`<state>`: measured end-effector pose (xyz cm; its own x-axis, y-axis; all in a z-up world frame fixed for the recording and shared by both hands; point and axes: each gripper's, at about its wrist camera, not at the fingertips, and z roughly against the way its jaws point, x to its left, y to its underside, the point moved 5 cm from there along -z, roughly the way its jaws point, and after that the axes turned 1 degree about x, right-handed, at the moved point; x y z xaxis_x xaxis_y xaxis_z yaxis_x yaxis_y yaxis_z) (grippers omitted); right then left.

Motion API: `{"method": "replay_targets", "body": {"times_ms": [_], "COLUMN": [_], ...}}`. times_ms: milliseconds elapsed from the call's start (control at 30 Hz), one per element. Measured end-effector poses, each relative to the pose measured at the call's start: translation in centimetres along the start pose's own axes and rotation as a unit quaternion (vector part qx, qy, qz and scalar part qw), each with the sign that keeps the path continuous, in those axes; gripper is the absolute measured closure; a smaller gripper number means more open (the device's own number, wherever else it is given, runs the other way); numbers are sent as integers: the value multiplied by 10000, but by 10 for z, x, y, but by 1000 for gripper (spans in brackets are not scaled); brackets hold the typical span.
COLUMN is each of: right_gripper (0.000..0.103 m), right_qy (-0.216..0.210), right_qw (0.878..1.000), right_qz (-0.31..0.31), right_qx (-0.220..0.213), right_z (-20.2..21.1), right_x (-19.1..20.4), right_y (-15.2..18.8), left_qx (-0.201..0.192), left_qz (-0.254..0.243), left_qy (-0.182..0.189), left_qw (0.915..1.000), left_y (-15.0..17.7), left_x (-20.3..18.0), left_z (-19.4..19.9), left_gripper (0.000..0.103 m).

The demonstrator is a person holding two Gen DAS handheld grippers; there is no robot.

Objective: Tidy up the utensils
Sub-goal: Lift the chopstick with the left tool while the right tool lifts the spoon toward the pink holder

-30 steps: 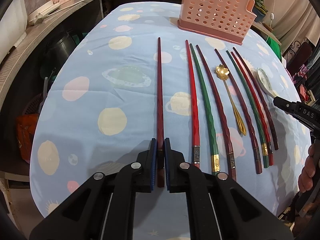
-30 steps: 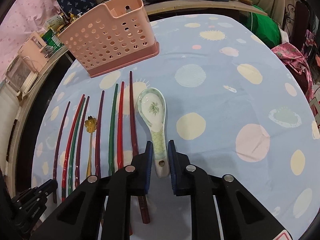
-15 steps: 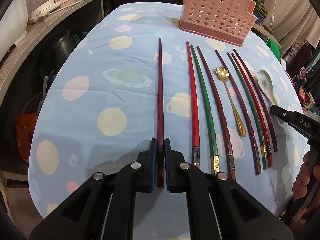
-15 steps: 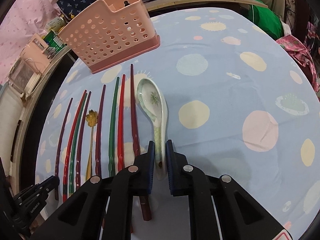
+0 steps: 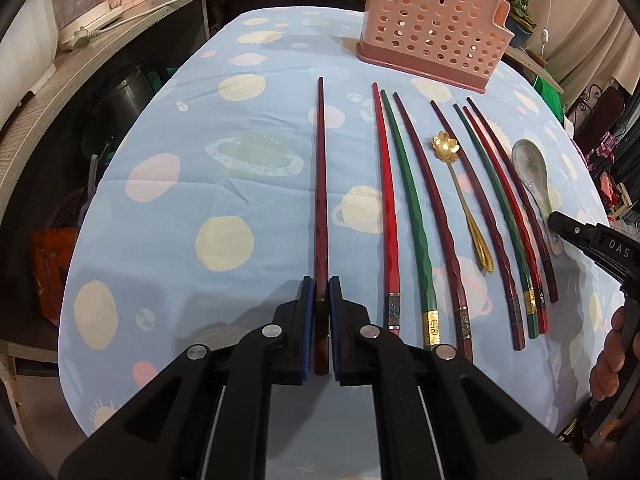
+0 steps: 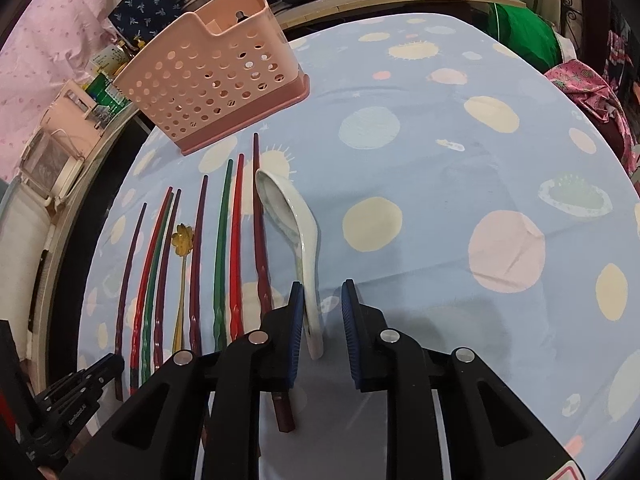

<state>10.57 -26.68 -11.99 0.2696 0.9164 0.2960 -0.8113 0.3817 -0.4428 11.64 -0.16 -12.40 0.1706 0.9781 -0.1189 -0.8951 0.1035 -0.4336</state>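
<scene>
- The left gripper (image 5: 321,280) had its blue pads (image 5: 307,304) pressed onto the thick end of a long dark red chopstick (image 5: 321,184). The chopstick lay flat on the blue tablecloth with pale dots (image 5: 224,184), a little apart from the other sticks.
- The right gripper (image 6: 319,292) had its jaws spread. The handle of a white china soup spoon with a green flower (image 6: 294,236) sat between them, touching the left pad (image 6: 296,316). The spoon was tipped on its side.
- More chopsticks lay side by side in a row: a bright red chopstick (image 5: 387,208), a green chopstick (image 5: 412,216) and other dark red ones.
- A small gold spoon with a flower-shaped bowl (image 5: 460,188) lay in the middle of that row.
- A pink plastic basket with round holes (image 5: 434,28) stood upright at the far end of the table, past the tips of the sticks.
</scene>
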Motion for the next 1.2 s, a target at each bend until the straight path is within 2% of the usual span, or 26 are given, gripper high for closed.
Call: {"method": "replay_targets", "body": {"times_ms": [200,300,400,600,800,1000,1033,1200], "right_gripper": [83,92,95,96,96,97,102,102], "right_qy": [261,482,402,533,504,369,346,459], "right_qw": [9991,9970,9972,9951,9943,9927,9925,9891], "right_qz": [327,579,603,707,548,455,451,562], "right_qx": [-121,-197,-176,-438,-763,-1054,-1079,-1280], "right_z": [0,1,5,31,67,94,96,101], "right_x": [8,11,13,15,12,13,13,16], "right_y": [7,11,13,11,-3,-28,-31,-48], "left_qx": [-23,-28,-16,-66,-452,-1084,-1171,-1533], "left_qz": [10,33,79,178,288,382,381,386], "left_qy": [5,51,148,195,249,285,288,300], "left_qw": [10000,10000,9999,9996,9982,9930,9920,9870], "left_y": [0,1,1,3,-12,-53,-60,-96], "left_x": [-1,0,1,5,11,16,15,13], "left_z": [0,0,1,13,51,101,107,128], "left_gripper": [95,96,96,96,96,96,96,96]}}
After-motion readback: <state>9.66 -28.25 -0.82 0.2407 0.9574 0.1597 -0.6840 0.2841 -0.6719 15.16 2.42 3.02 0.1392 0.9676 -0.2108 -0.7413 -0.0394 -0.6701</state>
